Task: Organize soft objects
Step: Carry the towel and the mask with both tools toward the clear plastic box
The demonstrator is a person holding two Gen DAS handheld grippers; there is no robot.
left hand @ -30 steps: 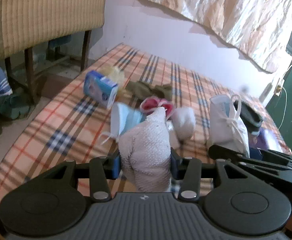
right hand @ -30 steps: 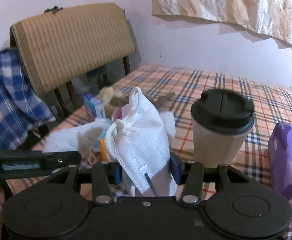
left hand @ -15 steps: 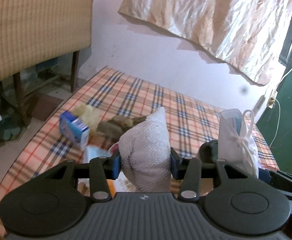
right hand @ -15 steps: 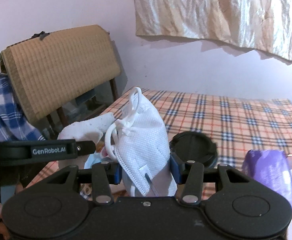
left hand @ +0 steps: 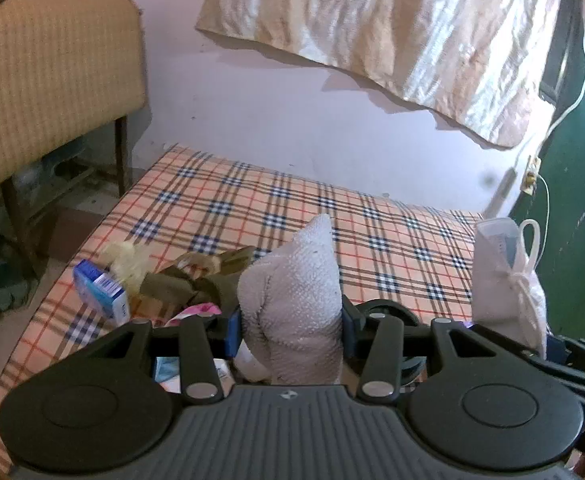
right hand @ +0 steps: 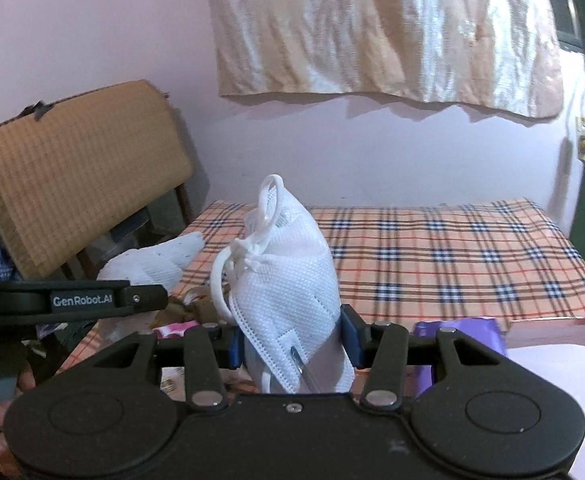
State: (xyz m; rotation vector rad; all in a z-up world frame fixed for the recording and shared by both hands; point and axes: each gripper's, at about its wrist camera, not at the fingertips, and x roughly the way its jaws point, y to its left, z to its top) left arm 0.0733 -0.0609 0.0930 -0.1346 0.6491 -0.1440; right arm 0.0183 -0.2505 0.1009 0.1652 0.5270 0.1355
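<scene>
Clamped jaws both: left gripper (left hand: 290,326) pinches an upright white sock (left hand: 292,304), right gripper (right hand: 292,338) a face mask (right hand: 288,292) — pink box (right hand: 556,364) lies lower right, nearer the right.

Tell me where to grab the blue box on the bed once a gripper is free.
Take the blue box across its two broad flat faces, coming from above. It lies tilted near the bed's left edge, upper end exposed, with yellow fluff and olive cloth crowding its right side. That is only a judgement.
</scene>
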